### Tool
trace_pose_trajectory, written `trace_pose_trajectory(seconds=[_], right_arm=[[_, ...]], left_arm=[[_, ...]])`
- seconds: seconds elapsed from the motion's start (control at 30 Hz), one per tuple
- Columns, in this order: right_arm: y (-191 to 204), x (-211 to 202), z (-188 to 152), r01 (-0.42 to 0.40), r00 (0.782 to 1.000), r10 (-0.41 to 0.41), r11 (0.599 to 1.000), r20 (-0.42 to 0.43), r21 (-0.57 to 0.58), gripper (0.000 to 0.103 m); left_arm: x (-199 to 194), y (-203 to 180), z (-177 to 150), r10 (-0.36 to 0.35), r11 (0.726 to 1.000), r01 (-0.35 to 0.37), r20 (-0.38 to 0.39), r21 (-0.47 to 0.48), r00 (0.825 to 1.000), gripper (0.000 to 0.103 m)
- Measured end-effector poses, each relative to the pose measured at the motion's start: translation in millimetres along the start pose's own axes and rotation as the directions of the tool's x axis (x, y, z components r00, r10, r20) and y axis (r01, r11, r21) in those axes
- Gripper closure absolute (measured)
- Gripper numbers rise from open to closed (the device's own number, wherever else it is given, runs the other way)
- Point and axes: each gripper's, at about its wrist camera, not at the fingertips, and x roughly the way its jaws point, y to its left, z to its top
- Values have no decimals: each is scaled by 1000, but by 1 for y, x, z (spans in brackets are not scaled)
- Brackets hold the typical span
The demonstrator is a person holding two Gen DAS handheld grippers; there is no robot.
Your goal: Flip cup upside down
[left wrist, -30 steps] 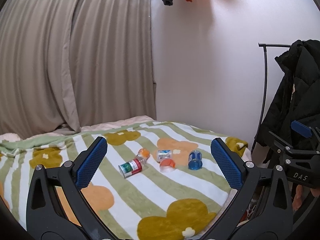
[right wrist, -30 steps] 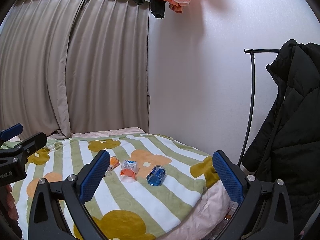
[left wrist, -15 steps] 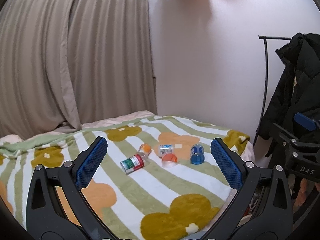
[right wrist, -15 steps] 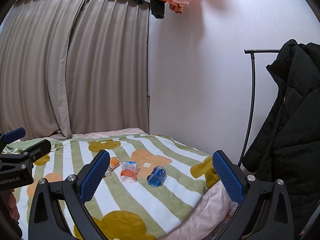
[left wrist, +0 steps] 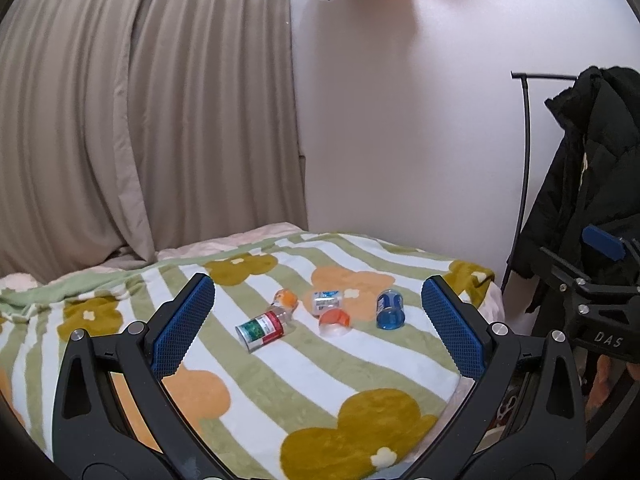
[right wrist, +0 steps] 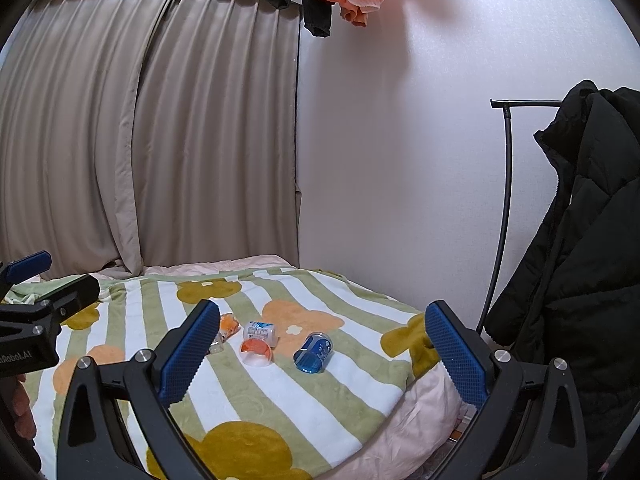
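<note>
Nearest in each wrist view is that view's own tool. The left tool (left wrist: 316, 322) has its blue-padded fingers (left wrist: 184, 326) spread wide with nothing between them, and it hangs above the near part of the bed (left wrist: 360, 380). The right tool (right wrist: 320, 354) is likewise spread wide and holds nothing; it is out past the bed's right edge, and shows at the right border of the left view.

The bed carries a blanket (right wrist: 280, 392) with green and white stripes and orange and mustard flowers. On it, in a loose cluster well beyond both tools, lie five small things. Nearest in the left view is a clear jar (left wrist: 262, 329) with a red and green label, on its side. Just behind it lies a small orange bottle (left wrist: 285, 300). To the right sits the cup (left wrist: 335, 321), clear with an orange part, tipped over on the blanket with its mouth facing the cameras. Just behind the cup lies a white container (left wrist: 327, 300) with blue print. Right of the cup, a little apart, lies a blue can (left wrist: 389, 309) on its side.

Beyond the bed hang beige curtains (left wrist: 140, 120) on the left and a white wall (left wrist: 400, 140) on the right. A black coat (right wrist: 580, 260) hangs from a rack (right wrist: 506, 200) at the right.
</note>
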Motion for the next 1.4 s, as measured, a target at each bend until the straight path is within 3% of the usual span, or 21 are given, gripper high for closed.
trace_pose_trajectory(seconds=[0.27,0.4,0.5,0.63,0.77,0.9,1.2,1.27,1.3,1.4], right_arm=[[-3,22,-8,-13,999,13,1000,-41,6,1],[-4,42,-9,-22,997,22,1000,-72,8,1],[-8,59,-10,-30,995,31,1000,-92,9,1],[-11,83,-13,-23,993,25,999,-115,22,0],[-14,114,-27,-10,988,18,999,-155,47,0],[-13,140,-45,-8,977,22,998,-210,67,1],[-2,183,-74,-11,958,21,999,-286,35,0],[0,188,-78,-14,956,22,999,-294,30,1],[2,190,-81,-16,954,24,1000,-299,27,1],[8,195,-85,-27,952,27,1000,-306,6,1]], left_arm=[[58,19,0,11,996,-4,-70,92,998,0],[108,33,3,-52,982,77,-148,170,988,0],[161,42,4,-102,949,172,-261,263,960,0],[240,58,-15,-132,909,284,-438,304,889,0],[309,76,-49,-126,894,335,-552,297,824,0],[360,89,-82,-133,892,366,-619,266,774,0],[429,102,-123,-147,874,432,-726,223,672,0],[441,106,-130,-159,870,450,-749,201,643,1],[446,107,-133,-169,865,465,-766,186,620,2],[453,109,-141,-168,855,488,-795,178,584,5]])
